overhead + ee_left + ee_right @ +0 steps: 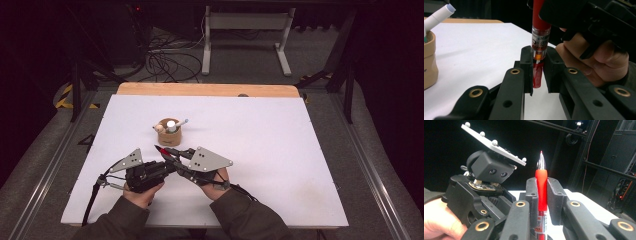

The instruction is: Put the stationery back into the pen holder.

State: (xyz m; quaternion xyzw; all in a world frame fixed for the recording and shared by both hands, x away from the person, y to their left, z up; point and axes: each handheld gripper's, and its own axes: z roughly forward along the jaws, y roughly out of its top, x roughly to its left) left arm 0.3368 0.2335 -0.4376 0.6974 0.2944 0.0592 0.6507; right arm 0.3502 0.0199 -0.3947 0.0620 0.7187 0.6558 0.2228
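High view: two hands come in from the bottom edge and meet near the front middle of the white desk (280, 150), the left tongs (167, 161) and the right tongs (172, 157) tip to tip.
Pen: a red pen (164, 151) held between the two tongs, clear of the desk — one end pokes out up and to the left past the jaws.
Left tongs: closed on the pen; in the left gripper view (537, 72) both pads press the clear barrel and the red end of the pen (539, 45), which stands upright there.
Right tongs: closed on the pen as well; in the right gripper view (541, 200) the pads clamp the red grip section of the pen (541, 185), and the silver cone with its red tip sticks out above the jaws.
Hands: the left hand (142, 192) and the right hand (217, 184) each wrap a gripper body (dark sleeves behind them).
Cup: a small tan cup (170, 134) stands on the desk just beyond the tongs — apart from them — with a few sticks and markers in it.
Cup in left gripper view: its tan wall (429, 62) sits at the left edge, a white marker (439, 15) leaning out of it.
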